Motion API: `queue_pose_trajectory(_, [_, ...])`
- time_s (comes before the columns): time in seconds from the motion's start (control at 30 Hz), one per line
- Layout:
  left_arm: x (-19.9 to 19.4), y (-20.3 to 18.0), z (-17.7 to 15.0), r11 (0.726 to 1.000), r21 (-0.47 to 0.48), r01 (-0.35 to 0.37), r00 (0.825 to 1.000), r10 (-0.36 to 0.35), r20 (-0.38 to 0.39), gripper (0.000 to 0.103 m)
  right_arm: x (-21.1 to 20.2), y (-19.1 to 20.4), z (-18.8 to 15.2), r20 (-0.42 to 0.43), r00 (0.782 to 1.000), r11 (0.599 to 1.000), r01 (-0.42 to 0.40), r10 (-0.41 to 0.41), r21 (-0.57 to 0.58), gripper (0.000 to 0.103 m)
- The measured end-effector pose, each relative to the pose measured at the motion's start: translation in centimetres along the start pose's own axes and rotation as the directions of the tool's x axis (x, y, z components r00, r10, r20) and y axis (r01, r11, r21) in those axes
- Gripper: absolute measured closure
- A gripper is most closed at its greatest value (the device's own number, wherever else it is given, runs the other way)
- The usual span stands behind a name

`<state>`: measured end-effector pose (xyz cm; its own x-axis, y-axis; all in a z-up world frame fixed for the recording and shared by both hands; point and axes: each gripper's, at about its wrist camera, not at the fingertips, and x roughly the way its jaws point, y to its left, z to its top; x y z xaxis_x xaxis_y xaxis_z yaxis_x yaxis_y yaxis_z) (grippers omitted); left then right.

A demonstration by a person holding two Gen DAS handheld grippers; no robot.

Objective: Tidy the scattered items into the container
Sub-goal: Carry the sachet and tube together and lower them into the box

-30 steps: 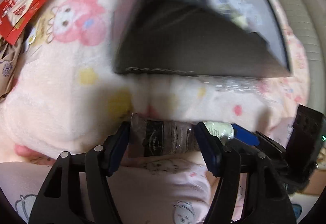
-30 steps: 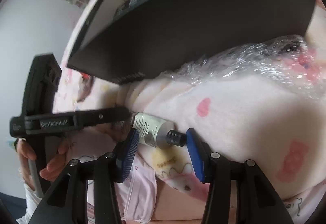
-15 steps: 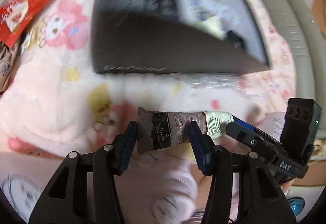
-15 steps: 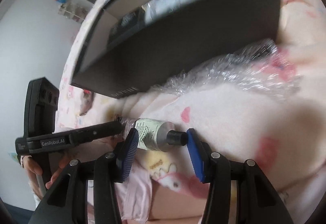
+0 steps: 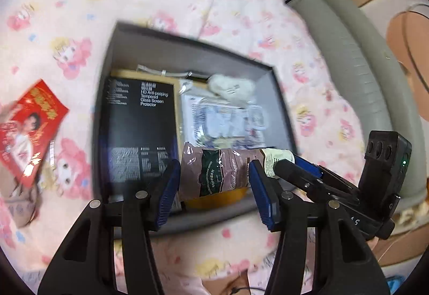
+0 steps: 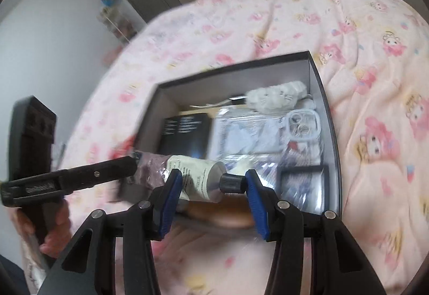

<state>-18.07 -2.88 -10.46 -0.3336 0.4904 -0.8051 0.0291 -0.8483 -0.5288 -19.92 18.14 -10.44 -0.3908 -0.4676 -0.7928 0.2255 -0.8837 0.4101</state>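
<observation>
Over the dark box (image 5: 278, 96) both grippers clamp the hand-cream tube (image 5: 214, 174); red packet (image 5: 29, 128) lies beside it.

We see the box (image 5: 278, 96) on the blanket (image 5: 187, 0), w/ a flat packet (image 5: 139, 128) in its left half, a plush (image 5: 230, 85) at the back right & a bagged item (image 5: 222, 118) just in front. A tube (image 5: 219, 171) hangs over the box's near edge. An envelope (image 5: 29, 128) lies left of the box; a padded rail (image 5: 356, 59) runs right.
</observation>
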Motion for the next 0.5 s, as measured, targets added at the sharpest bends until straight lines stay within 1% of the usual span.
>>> queue_pose_trajectory(0.03, [1.6, 0.5, 0.4, 1.000, -0.007, -0.020, 0.999, 0.019, -0.026, 0.050, 1.2, -0.8, 0.5, -0.025, 1.000, 1.000, 0.013, -0.012, 0.007, 0.058])
queue_pose_trajectory(0.07, [2.4, 1.0, 0.3, 0.999, -0.010, -0.033, 0.998, 0.033, -0.047, 0.050, 2.5, -1.5, 0.8, -0.048, 0.999, 1.000, 0.017, -0.016, 0.019, 0.058])
queue_pose_trajectory(0.13, [4.4, 1.6, 0.5, 0.998, -0.020, -0.059, 0.994, 0.057, -0.095, 0.051, 3.7, -3.3, 0.8, -0.090, 0.996, 0.999, 0.029, -0.025, 0.039, 0.058])
queue_pose_trajectory(0.2, [5.7, 1.8, 0.2, 0.996, -0.011, -0.094, 0.989, 0.092, -0.117, 0.051, 5.1, -4.2, 0.5, -0.119, 0.992, 0.998, 0.043, -0.037, 0.050, 0.058])
queue_pose_trajectory(0.23, [6.2, 1.7, 0.0, 0.994, -0.003, -0.111, 0.987, 0.110, -0.119, 0.050, 5.3, -4.2, 0.5, -0.116, 0.993, 0.998, 0.043, -0.038, 0.045, 0.058])
queue_pose_trajectory(0.33, [6.0, 1.7, 0.3, 0.993, -0.001, -0.114, 0.986, 0.113, -0.120, 0.050, 5.4, -3.9, 0.4, -0.103, 0.993, 0.998, 0.063, -0.061, 0.015, 0.058])
queue_pose_trajectory(0.43, [4.8, 1.5, 0.3, 0.994, 0.009, -0.111, 0.991, 0.111, -0.078, 0.050, 5.0, -3.9, 0.3, -0.082, 0.995, 0.997, 0.065, -0.062, 0.037, 0.058])
queue_pose_trajectory(0.5, [4.0, 1.3, 0.0, 0.996, 0.024, -0.091, 0.995, 0.092, -0.044, 0.050, 4.3, -3.7, 0.0, -0.032, 0.996, 0.996, 0.085, -0.084, 0.032, 0.058])
